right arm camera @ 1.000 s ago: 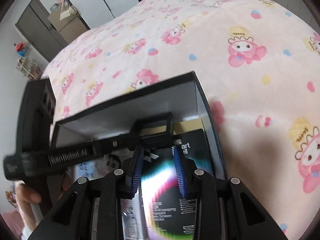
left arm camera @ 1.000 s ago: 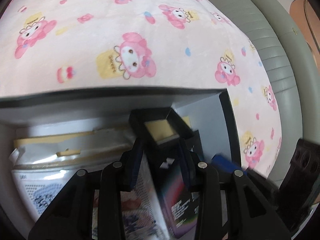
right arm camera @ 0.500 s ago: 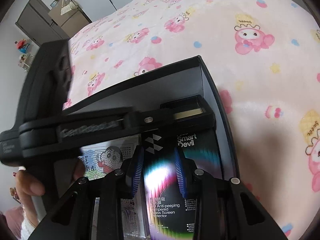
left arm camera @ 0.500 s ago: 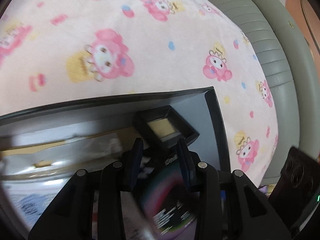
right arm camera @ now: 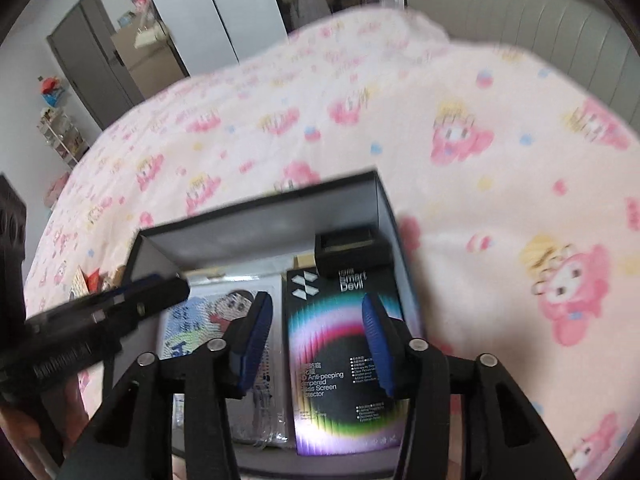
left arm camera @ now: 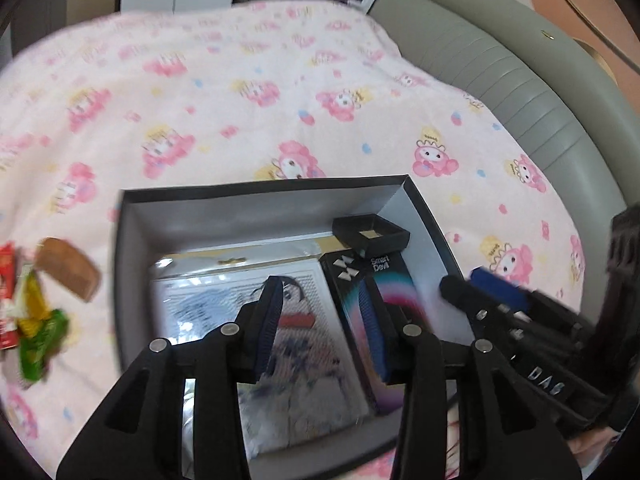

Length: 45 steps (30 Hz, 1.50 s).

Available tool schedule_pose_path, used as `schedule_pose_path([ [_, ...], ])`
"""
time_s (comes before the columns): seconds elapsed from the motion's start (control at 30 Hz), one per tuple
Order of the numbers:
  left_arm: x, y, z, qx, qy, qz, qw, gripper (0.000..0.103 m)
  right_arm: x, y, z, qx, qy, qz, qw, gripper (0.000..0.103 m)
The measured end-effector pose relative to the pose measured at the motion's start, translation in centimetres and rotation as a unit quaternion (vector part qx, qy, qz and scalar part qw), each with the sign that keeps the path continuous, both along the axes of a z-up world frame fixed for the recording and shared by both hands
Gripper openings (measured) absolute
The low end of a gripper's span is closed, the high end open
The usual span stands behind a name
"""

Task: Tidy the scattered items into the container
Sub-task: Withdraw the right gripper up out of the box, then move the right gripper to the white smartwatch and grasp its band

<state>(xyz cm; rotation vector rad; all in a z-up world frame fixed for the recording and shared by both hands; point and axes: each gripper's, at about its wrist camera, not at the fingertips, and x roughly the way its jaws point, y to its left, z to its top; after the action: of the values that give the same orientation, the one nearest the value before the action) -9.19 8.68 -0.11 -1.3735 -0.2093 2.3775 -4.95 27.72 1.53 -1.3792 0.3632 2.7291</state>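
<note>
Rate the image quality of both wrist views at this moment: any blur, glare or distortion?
Left wrist: motion blur smears the comb and snack wrappers; fisheye bends the box rim. Right wrist: the left gripper and the blanket are blurred, the screen protector pack text is readable, with glare on the cartoon packet.

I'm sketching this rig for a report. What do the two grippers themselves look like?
Both look alike. The left gripper and right gripper have matte black plastic linkage arms with triangular cut-outs and silver pivot pins. Their fingers carry ribbed blue pads. White lettering, blurred, runs along each body. No cables or sleeves show.
</note>
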Motion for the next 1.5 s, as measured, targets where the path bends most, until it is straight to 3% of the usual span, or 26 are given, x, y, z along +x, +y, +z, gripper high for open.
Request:
schedule_pose_path([
  [0.37, 9.1, -2.6, 5.9, -0.039, 0.080, 0.039, 0.9953, 0.049, 8.0, -5.9, 4.6, 0.020, 0.067, 0.026, 0.997, 0.049],
  [0.57, 12.9, -5.1, 7.9, -0.038, 0.098, 0.062, 0.9925, 0.054, 11.1, -8.8, 7.2, 0.042, 0.097, 0.040, 0.994, 0.053],
  [0.73, 15.9, -7.2, 9.2, -0.061, 0.119, 0.084, 0.9874, 0.059, 13.2, -11.5, 8.2, 0.050, 0.109, 0.049, 0.992, 0.053],
  [0.9, 17.8, -9.2, 9.6, -0.059, 0.125, 0.101, 0.9852, 0.070, 14.8, -13.0, 8.6, 0.042, 0.119, 0.051, 0.991, 0.058],
  [1.2, 20.4, -13.7, 9.3, -0.058, 0.122, 0.143, 0.9805, 0.071, 15.0, -17.1, 8.5, 0.040, 0.118, 0.104, 0.987, 0.060],
  [1.4, 21.8, -19.1, 8.9, -0.069, 0.113, 0.199, 0.9710, 0.071, 13.9, -22.8, 8.0, 0.025, 0.117, 0.180, 0.976, 0.060],
  [1.5, 22.3, -22.6, 8.0, -0.071, 0.102, 0.231, 0.9650, 0.071, 12.1, -25.9, 7.0, -0.007, 0.102, 0.239, 0.966, 0.058],
])
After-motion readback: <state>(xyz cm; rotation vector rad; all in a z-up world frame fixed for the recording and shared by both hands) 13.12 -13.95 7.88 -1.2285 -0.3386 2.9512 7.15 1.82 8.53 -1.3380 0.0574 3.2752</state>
